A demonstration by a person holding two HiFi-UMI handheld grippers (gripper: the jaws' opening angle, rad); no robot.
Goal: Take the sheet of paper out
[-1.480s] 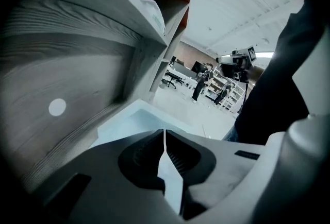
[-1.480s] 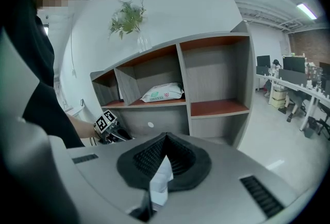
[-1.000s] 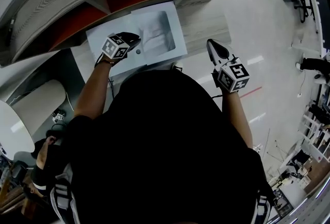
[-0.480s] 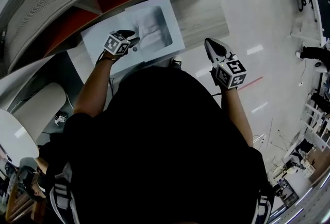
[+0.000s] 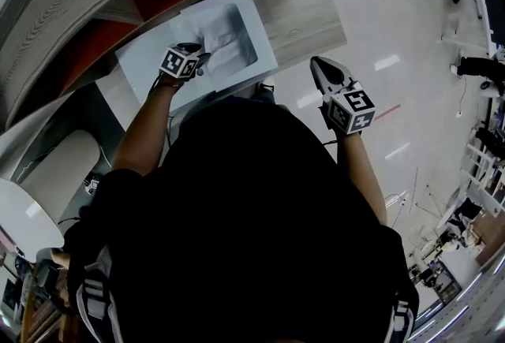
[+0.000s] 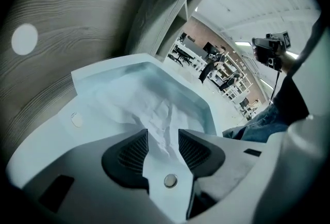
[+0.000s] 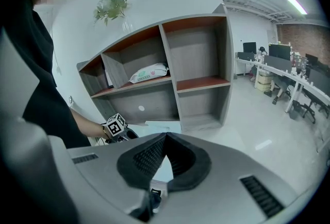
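- Your left gripper [image 5: 201,59] hangs over a white tray [image 5: 142,69], pointing down into it.
- Its jaws [image 6: 163,135] are spread wide and have just been opening. They pinch nothing (the pads touch no paper).
- The sheet of paper [image 6: 154,109] is crumpled and lies in the deep middle of the tray [image 6: 103,66]. You can see it through the gap between the left jaws, just past their tips. In the head view the paper [image 5: 225,46] is right beside the tips of that gripper.
- The tray lies on a pale wood board at the foot of a grey shelf unit [image 7: 196,53] with red-brown shelf boards.
- A white packet [image 7: 149,72] with green and red print lies on one shelf, above the tray.
- A small green plant [image 7: 112,5] stands on top of the shelf unit.
- Your right gripper [image 5: 316,64] is held up over the shiny floor, well apart from the tray.
- Its jaws [image 7: 165,136] are pressed together at the tips, with nothing between them.
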